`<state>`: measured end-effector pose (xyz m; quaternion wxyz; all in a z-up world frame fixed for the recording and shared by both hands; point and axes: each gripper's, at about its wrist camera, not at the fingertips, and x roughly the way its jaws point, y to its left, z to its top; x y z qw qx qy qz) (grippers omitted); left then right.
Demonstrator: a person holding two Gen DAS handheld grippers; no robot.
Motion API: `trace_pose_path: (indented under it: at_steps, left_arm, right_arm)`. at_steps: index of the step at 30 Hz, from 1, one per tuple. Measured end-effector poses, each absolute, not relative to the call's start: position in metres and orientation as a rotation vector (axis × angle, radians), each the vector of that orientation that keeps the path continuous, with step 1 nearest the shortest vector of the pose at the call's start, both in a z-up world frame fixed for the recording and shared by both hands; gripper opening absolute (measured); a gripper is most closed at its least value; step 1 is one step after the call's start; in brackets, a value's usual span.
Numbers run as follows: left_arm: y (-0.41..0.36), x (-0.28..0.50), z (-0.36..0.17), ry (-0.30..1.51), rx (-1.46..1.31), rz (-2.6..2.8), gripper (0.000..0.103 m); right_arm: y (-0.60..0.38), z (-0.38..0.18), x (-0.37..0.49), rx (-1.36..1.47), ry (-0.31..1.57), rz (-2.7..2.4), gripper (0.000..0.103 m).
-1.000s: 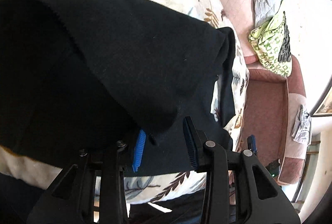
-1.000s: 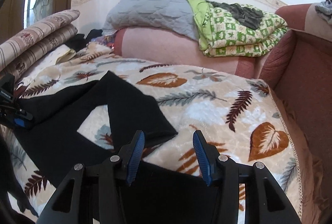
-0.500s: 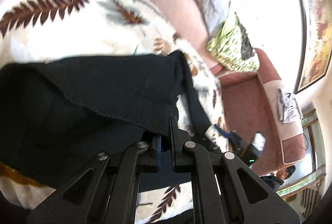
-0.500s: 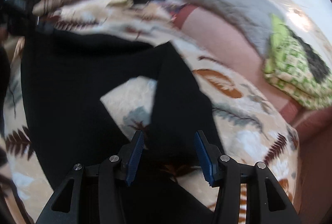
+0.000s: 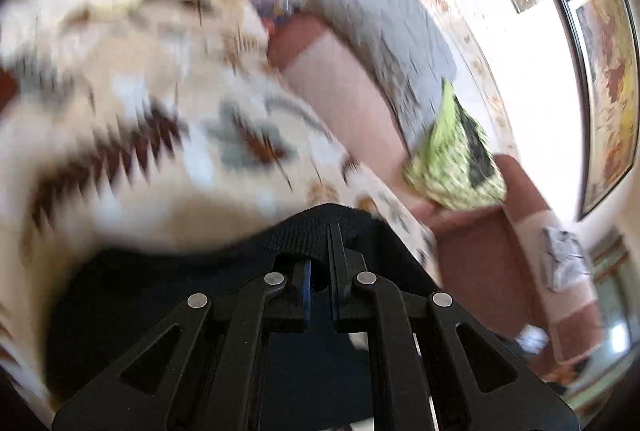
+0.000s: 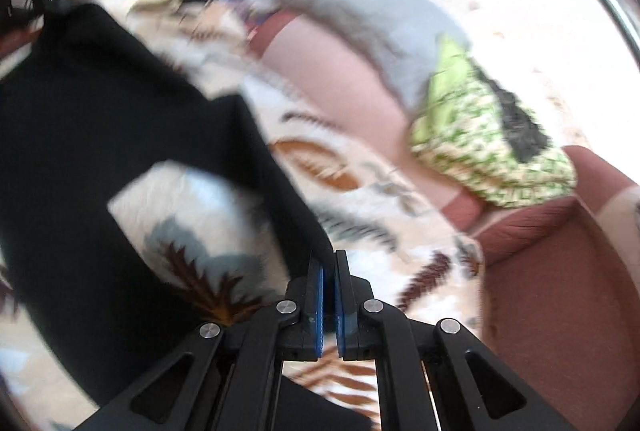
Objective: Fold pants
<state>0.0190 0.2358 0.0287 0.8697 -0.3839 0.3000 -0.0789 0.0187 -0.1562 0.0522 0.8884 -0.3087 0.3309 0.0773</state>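
Left wrist: your left gripper (image 5: 318, 271) pinches pants (image 5: 312, 231) hem | right gripper (image 6: 329, 271) clamps leg edge | soft, limp knit; grip the hems.

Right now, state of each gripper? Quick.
Left gripper: closed on a fold of the black pants.
Right gripper: closed on an edge of the pants, over the leaf-print blanket.

Pants (image 6: 100, 135): black knit, partly spread on leaf-print blanket (image 6: 360, 191), legs apart w/ blanket showing between; one edge bunched (image 5: 320, 231), another corner pinched at bottom centre. Blurred.
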Motion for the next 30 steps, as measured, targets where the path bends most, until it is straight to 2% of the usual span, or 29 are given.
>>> trace_pose_path:
  at_steps: [3,6,11,17,25,27,30]
  left_arm:
    - [0.257,0.042,0.031,0.602,-0.752,-0.093,0.005]
    - [0.272,0.064,0.011,0.637,-0.791,-0.039,0.005]
    - [0.277,0.087,-0.003,0.659,-0.789,0.004,0.005]
    - [0.27,0.109,-0.018,0.718,-0.726,0.041,0.005]
    - [0.267,0.119,-0.032,0.773,-0.733,0.083,0.005]
    - [0.267,0.121,-0.035,0.778,-0.739,0.096,0.005]
    - [0.269,0.123,-0.043,0.783,-0.775,0.105,0.005]
  right_arm:
    - [-0.175,0.101,0.002,-0.559,0.666,0.157,0.004]
    - [-0.184,0.133,-0.017,-0.462,0.671,0.168,0.004]
    - [-0.191,0.166,-0.044,-0.31,0.65,0.208,0.004]
    - [-0.211,0.166,-0.035,-0.05,0.708,0.24,0.004]
    - [-0.202,0.183,-0.073,0.153,0.667,0.374,0.004]
    - [-0.213,0.172,-0.061,0.199,0.676,0.359,0.004]
    - [-0.255,0.121,-0.011,0.304,0.772,0.248,0.004]
